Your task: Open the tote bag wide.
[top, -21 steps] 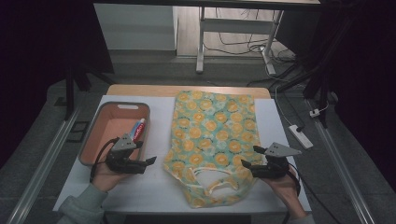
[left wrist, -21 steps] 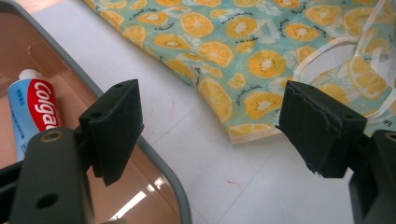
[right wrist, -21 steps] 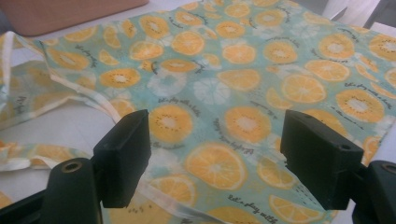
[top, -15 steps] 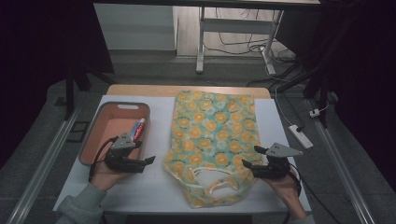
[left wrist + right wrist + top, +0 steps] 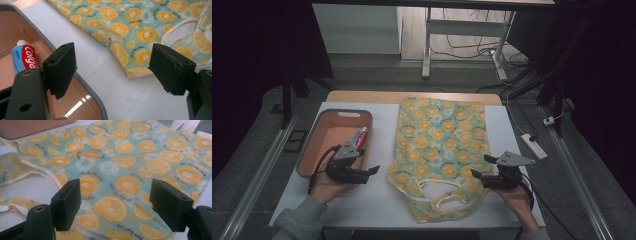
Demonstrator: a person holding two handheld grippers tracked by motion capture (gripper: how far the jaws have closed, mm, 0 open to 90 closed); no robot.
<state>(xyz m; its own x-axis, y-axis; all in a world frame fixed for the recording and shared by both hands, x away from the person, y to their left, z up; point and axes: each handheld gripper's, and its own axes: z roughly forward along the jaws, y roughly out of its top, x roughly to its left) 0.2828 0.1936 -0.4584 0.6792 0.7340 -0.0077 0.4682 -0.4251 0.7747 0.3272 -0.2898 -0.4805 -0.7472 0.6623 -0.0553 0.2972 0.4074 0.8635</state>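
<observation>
Grippers, left gripper (image 5: 373, 170) and right gripper (image 5: 476, 175), gape wide, empty, flanking bag (image 5: 439, 150).

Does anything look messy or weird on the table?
A little: the orange-print cloth bag lies crooked, its handles crumpled at the near end. The toothpaste tube sits neatly in the tray.

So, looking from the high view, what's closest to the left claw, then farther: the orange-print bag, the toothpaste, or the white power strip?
From the left claw:
1. Toothpaste, in the tray just behind it.
2. Orange-print bag, spread mid-table toward the other hand.
3. White power strip, off the table's far side.
</observation>
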